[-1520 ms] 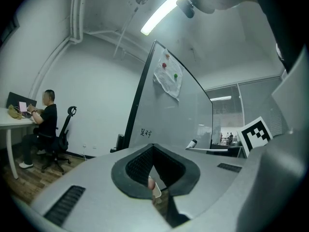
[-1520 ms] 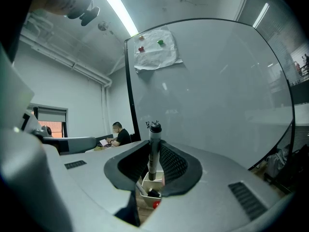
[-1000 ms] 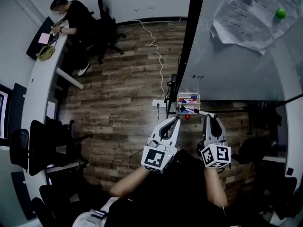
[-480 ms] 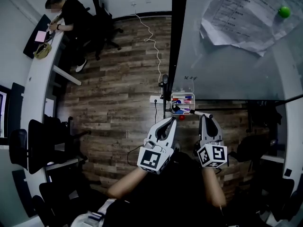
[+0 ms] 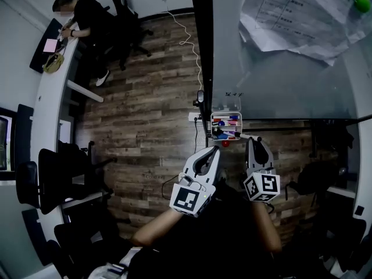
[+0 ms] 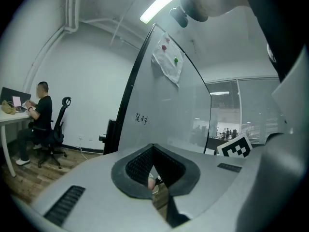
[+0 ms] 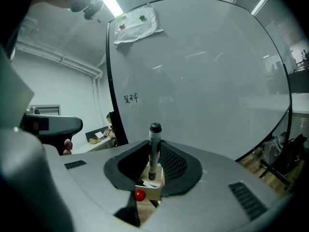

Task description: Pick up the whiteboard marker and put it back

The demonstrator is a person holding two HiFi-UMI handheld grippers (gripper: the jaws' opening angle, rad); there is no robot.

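A black whiteboard marker [image 7: 154, 149] stands upright between the jaws of my right gripper [image 7: 153, 170], which is shut on its barrel. In the head view the same gripper [image 5: 256, 144] sits just right of a small clear marker box [image 5: 226, 106] fixed at the whiteboard's lower edge, and the marker [image 5: 243, 137] pokes out toward it. Several coloured markers lie in the box. The box [image 7: 153, 190] shows just past the jaws, with a red magnet [image 7: 140, 195] on it. My left gripper [image 5: 210, 151] hovers left of the box, its fingertips together and nothing between them.
The whiteboard [image 5: 279, 68] fills the right side, with papers [image 5: 302, 22] pinned by a green magnet [image 5: 361, 3]. Its black frame post [image 5: 201, 45] runs up the middle. A person [image 5: 81, 16] sits at a long white desk [image 5: 49, 97] far left. Office chairs [image 5: 52, 173] and a floor cable [image 5: 189, 39] lie left.
My right gripper has sunk a little with the marker still in it, closing on the marker box. My left gripper has drifted slightly. The view has tipped so the whiteboard sits higher.
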